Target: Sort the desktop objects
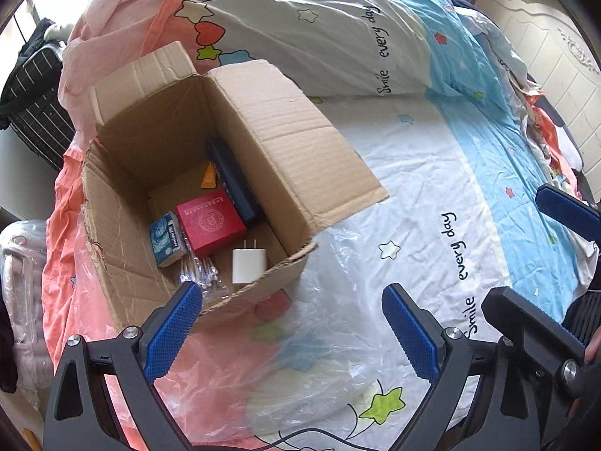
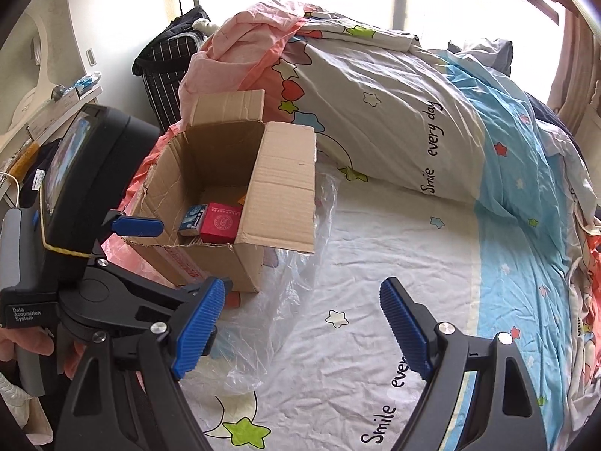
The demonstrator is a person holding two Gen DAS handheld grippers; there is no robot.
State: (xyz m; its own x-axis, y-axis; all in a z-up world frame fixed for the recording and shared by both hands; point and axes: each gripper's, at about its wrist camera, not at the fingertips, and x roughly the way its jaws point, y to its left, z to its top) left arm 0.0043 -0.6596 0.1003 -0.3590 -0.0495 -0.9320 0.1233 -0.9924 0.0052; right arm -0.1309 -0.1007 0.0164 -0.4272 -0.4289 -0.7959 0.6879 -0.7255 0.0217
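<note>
Box sits open on the bed, holding a red carton and white charger; left tool and right tool both spread, empty

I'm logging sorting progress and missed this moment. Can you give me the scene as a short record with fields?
surface: bed sheet printed with stars
container: open cardboard box, flaps up
in box: red box, blue patterned pack, white charger plug, dark blue case, small orange item
beside box: clear plastic bag lying on the sheet
left gripper: open, empty
right gripper: open, empty
loose items left on sheet: none visible
</note>
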